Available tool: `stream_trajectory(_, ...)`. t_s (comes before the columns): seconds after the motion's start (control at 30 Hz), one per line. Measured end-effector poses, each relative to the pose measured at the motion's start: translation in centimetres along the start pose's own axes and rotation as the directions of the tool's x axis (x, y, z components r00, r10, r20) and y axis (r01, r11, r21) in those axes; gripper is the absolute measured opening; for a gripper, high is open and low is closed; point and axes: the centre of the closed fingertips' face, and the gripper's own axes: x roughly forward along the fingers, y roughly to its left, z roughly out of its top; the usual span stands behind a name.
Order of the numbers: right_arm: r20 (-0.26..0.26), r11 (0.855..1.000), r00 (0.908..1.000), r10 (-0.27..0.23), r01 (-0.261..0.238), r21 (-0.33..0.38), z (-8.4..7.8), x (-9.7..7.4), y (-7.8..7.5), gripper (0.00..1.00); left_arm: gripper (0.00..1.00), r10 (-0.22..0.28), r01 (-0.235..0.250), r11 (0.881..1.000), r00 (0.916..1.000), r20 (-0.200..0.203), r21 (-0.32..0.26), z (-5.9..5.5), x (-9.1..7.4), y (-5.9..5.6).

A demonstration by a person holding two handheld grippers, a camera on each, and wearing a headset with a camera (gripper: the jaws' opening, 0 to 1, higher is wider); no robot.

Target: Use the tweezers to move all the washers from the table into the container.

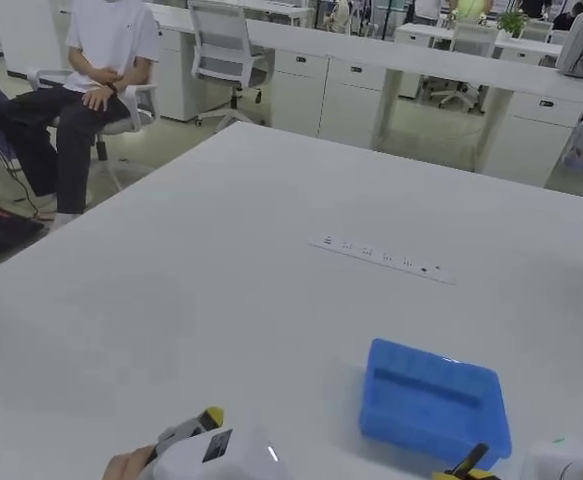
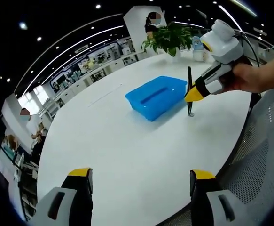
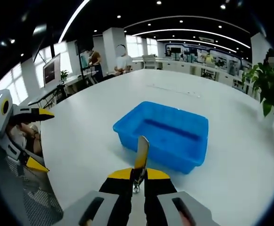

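holding: right gripper (image 3: 137, 178) clamps tweezers (image 3: 141, 149), tip toward 12 o'clock
left gripper (image 2: 141, 175): wide, empty
container (image 3: 176, 157): on table (image 3: 80, 141), 12 o'clock of tweezers
step: likely seeking a washer
next: fine tip alignment on it

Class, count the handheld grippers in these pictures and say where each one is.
2. The left gripper hangs open over the near edge of the white table; the right gripper holds tweezers beside the blue container.
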Motion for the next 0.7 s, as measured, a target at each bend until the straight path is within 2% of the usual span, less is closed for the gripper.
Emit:
stream_trajectory(0.17,0.008,1.0,1.0,-0.003,0.004,-0.011,0.08,0.09,0.15,0.05,0.87,0.003,-0.003,1.0,1.0,-0.002,0.001,-0.04,-0.01,0.05)
stream_trajectory(0.37,-0.001,0.998,1.0,0.006,-0.006,-0.062,0.18,0.17,0.39,0.05,0.87,0.011,-0.011,1.0,0.9999,-0.003,-0.004,-0.08,-0.06,0.26)
stream_trajectory(0.7,0.005,0.998,0.9998,0.019,-0.018,-0.067,0.65,-0.01,0.59,0.05,0.86,0.014,-0.014,1.0,0.9998,-0.011,0.001,-0.22,0.04,0.3)
